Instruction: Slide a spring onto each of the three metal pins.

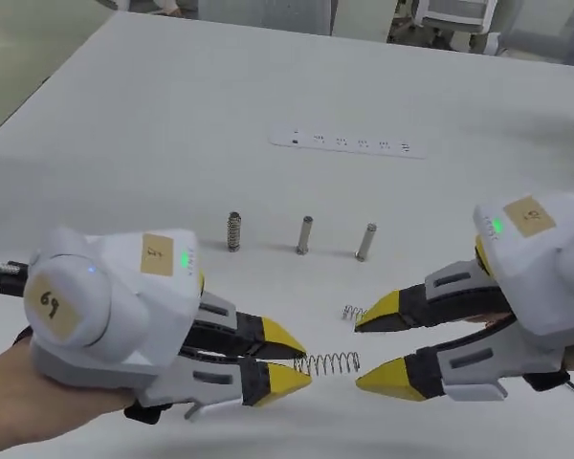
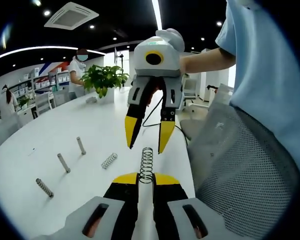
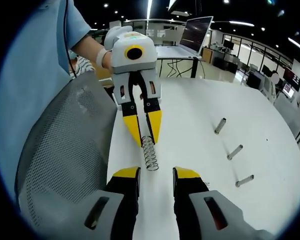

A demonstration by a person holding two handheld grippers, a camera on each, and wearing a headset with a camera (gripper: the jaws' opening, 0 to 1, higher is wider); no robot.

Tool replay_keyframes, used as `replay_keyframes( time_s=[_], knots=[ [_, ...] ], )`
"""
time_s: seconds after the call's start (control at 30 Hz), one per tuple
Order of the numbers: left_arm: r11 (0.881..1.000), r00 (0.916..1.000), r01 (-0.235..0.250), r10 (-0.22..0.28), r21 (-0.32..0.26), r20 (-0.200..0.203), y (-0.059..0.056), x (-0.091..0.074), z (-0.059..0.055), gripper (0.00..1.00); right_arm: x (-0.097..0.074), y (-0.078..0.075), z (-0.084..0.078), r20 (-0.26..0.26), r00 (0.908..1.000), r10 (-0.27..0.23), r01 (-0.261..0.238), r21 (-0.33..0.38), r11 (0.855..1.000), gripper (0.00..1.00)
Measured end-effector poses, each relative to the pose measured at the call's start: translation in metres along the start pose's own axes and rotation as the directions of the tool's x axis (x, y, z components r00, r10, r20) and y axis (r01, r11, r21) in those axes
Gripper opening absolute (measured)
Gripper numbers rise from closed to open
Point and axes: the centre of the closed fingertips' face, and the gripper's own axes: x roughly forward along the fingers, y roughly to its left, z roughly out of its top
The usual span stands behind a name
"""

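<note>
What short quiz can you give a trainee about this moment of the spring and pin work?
1. True or false: the left gripper is shut on one end of a spring.
2. How many of the three pins carry a spring?
3. The jaws of the right gripper are: A open, B shut on a spring, C shut on a pin.

Key:
1. True.
2. One: the left-hand pin in the head view. The middle pin and the right-hand pin are bare.
3. A.
</note>
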Motion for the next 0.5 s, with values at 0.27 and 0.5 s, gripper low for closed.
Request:
replay_keyframes(
  time_s=[0.27, 0.5],
  knots=[
    [1.0, 1.0, 0.001, -0.001, -0.008, 0.003, -0.002, -0.001, -0.0008, 0.02, 0.0029, 0.0049, 0.001, -0.007, 0.9994, 0.035, -0.035, -0.01, 0.999, 0.13],
    [1.0, 1.0, 0.004, -0.004, -0.013, 0.004, -0.0029, -0.0009, -0.0014, 0.02, 0.0059, 0.0075, 0.0004, -0.013, 0.9986, 0.051, -0.051, -0.014, 0.999, 0.09]
  ],
)
